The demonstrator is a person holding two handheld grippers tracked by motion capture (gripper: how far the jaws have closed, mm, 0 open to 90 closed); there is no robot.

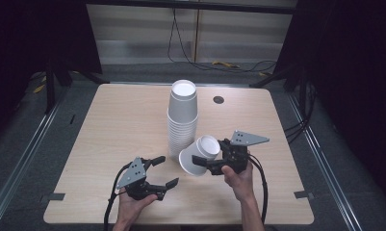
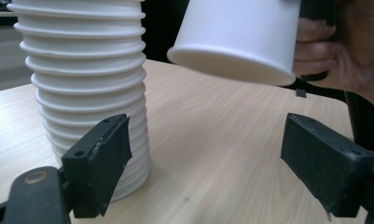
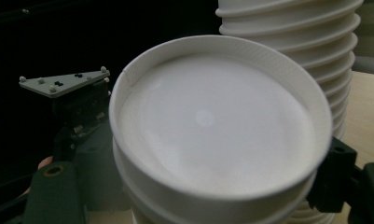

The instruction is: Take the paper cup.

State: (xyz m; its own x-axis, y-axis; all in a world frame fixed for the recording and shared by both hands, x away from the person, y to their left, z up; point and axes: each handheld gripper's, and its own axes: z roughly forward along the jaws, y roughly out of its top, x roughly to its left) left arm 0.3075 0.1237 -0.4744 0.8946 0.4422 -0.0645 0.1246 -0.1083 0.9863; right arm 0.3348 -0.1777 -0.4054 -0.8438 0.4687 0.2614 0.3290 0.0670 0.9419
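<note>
A tall stack of upturned white paper cups (image 1: 182, 115) stands mid-table; it also rises at the left in the left gripper view (image 2: 86, 79) and behind the held cup in the right gripper view (image 3: 324, 42). My right gripper (image 1: 202, 161) is shut on a white paper cup (image 1: 200, 155), held tilted just right of the stack's foot and off the table. That cup's base (image 3: 212, 126) faces the right gripper's camera, with a jaw on each side (image 3: 198, 186). The left gripper (image 1: 166, 172) is open and empty, front-left of the stack, with the held cup (image 2: 236, 37) above its jaws (image 2: 212, 168).
The light wooden table (image 1: 123, 125) has a dark round hole (image 1: 218, 99) behind the stack. Tape marks sit at the front corners (image 1: 53, 197) (image 1: 301, 194). Cables (image 1: 219, 62) lie on the floor beyond the far edge. The table's left half is bare wood.
</note>
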